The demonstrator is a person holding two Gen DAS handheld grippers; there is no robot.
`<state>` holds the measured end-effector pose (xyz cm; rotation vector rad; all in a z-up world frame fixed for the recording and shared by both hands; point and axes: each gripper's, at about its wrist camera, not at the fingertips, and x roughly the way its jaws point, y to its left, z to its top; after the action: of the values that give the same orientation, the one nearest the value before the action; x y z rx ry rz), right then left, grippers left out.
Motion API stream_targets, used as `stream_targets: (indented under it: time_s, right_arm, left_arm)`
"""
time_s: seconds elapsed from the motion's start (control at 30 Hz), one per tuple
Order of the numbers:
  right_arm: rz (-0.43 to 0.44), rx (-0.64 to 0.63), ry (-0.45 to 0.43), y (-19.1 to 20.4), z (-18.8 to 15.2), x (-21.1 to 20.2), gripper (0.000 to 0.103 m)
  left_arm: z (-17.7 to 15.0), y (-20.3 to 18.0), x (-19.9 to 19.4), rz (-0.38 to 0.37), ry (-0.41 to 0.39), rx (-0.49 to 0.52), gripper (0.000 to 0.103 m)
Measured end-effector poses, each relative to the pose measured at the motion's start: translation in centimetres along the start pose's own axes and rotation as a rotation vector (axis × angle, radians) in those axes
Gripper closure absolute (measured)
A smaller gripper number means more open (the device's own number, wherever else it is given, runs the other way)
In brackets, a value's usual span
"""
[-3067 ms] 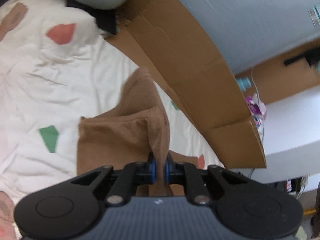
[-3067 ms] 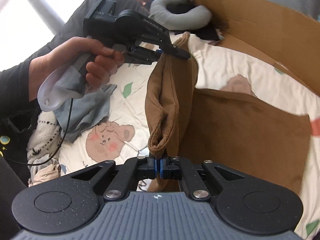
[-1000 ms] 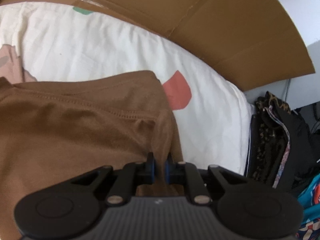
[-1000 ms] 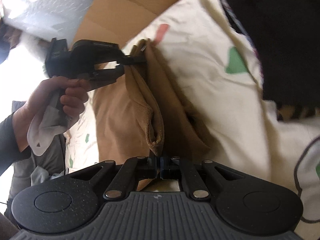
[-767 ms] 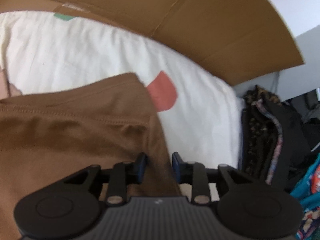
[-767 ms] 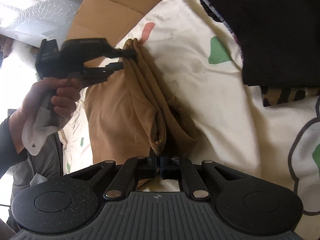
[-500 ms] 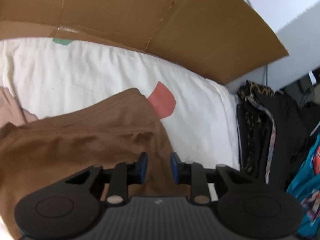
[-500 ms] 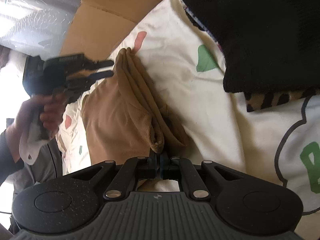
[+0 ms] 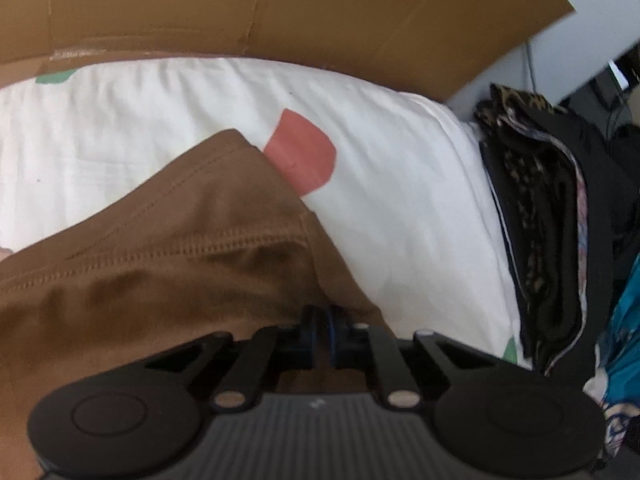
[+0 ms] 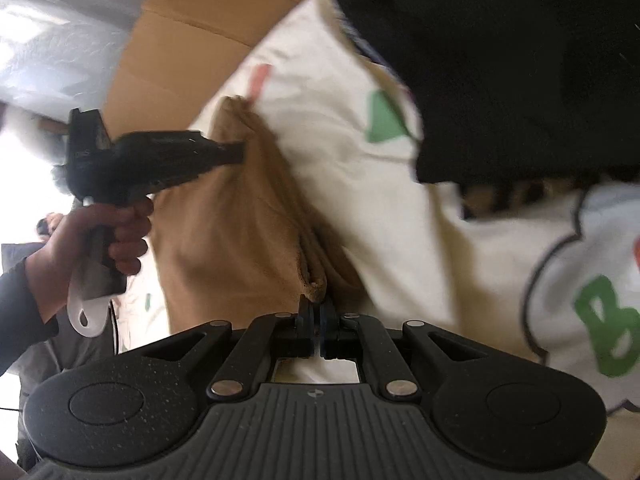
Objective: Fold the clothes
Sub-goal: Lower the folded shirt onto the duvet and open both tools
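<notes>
A brown garment (image 9: 180, 260) lies folded on a white patterned bedsheet (image 9: 400, 200). My left gripper (image 9: 321, 320) is closed down on a fold of its near edge, with cloth pinched between the pads. In the right wrist view the same garment (image 10: 232, 240) runs from my right gripper (image 10: 318, 312), which is shut on its near corner, up to my left gripper (image 10: 240, 150), which a person's hand (image 10: 100, 236) holds at the far corner.
A cardboard sheet (image 9: 280, 8) stands along the far side of the bed. A stack of black and leopard-print clothes (image 9: 560, 220) sits to the right. A white cloth with a green letter (image 10: 592, 300) lies by the black pile (image 10: 520, 60).
My left gripper opened and let go of the brown garment, then closed again on its edge. The right gripper stayed shut on its corner and lowered it onto the sheet.
</notes>
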<state>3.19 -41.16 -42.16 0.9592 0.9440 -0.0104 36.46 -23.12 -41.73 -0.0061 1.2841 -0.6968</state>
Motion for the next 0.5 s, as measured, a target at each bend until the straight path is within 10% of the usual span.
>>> stream_targets:
  time_s: [0.5]
  right_arm:
    - [-0.076,-0.306,-0.106,5.0,3.6,-2.3,0.079]
  left_arm:
    - [0.0,3.6,-7.6,0.007,-0.099,0.016,0.091]
